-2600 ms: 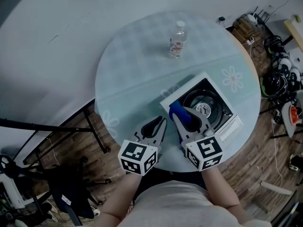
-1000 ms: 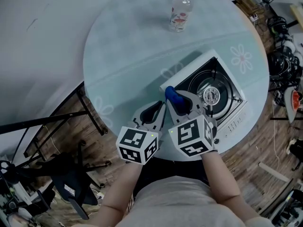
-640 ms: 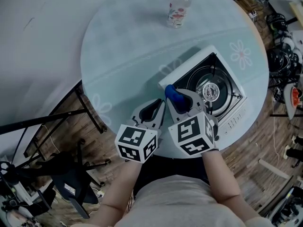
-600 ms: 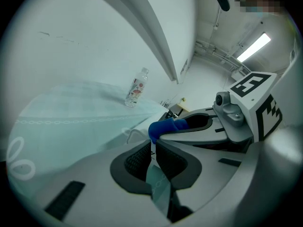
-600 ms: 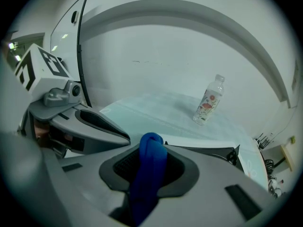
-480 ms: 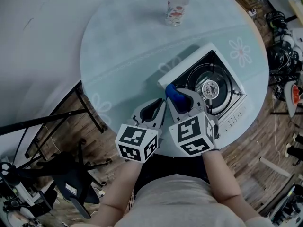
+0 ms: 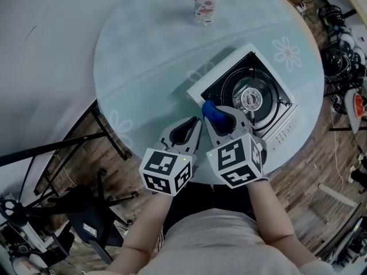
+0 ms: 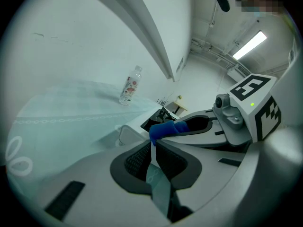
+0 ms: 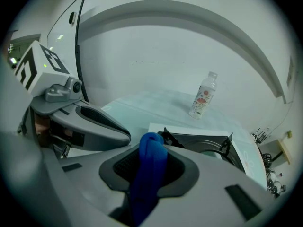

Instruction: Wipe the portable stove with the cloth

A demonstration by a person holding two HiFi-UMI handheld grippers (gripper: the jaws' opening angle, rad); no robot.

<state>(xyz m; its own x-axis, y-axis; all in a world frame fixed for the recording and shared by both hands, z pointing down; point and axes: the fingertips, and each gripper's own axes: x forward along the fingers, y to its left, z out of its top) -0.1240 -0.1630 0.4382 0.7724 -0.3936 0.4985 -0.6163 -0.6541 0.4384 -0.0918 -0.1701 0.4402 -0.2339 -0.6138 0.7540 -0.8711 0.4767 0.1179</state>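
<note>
Wiping looks to be in hand at the stove's (image 7: 228,80) near-left corner. The right gripper (image 7: 220,119) has its fingers clamped on the blue cloth (image 7: 213,113), whose wad pokes past the tips at about 8 o'clock from the burner (image 7: 250,99); whether it touches the black top is unclear. The stove sits at 4 o'clock on the table (image 7: 143,62). Next, the cloth likely needs pressing down and sweeping toward 2 o'clock. The left gripper (image 7: 194,128) hangs just beside, at 9 o'clock, fingers closed together on nothing.
</note>
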